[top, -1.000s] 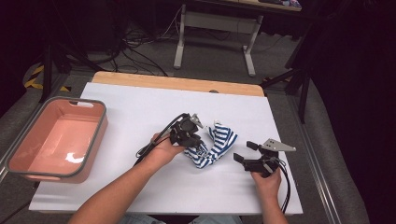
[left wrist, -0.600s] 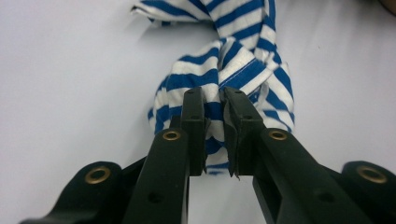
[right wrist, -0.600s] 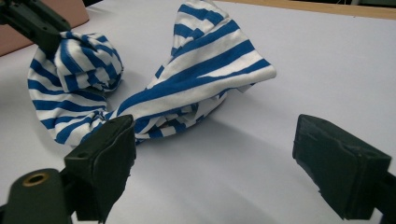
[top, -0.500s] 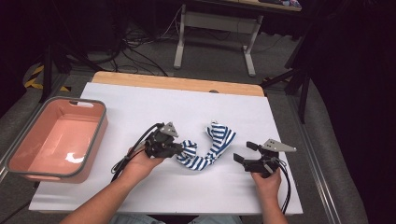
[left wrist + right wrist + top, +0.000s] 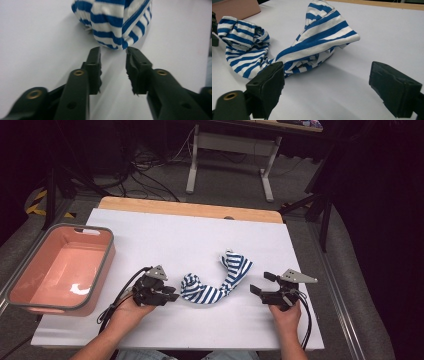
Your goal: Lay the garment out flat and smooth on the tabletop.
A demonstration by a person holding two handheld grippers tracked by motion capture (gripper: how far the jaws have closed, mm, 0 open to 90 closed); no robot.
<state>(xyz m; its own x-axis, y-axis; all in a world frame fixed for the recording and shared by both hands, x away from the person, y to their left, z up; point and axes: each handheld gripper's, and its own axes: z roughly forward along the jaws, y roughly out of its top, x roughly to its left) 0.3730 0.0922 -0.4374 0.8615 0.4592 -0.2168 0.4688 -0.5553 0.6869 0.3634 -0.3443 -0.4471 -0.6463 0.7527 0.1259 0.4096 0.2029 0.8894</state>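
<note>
Soft striped cloth [image 5: 216,281] lies limp, light, easily bunched.
Left gripper [image 5: 113,65] has just been opening, nothing between; right gripper [image 5: 325,87] gapes wide, empty; pinch a bunched end.

A lab or recording workspace: a white-topped bench [image 5: 150,240] stands on grey carpet [image 5: 345,285] in a dark room, with loose black cables [image 5: 145,175] on the floor and the metal legs of another desk [image 5: 227,145] behind.

A blue-and-white striped cloth [image 5: 220,282] lies on a white table [image 5: 165,235] beside a pink bin [image 5: 60,270].
</note>
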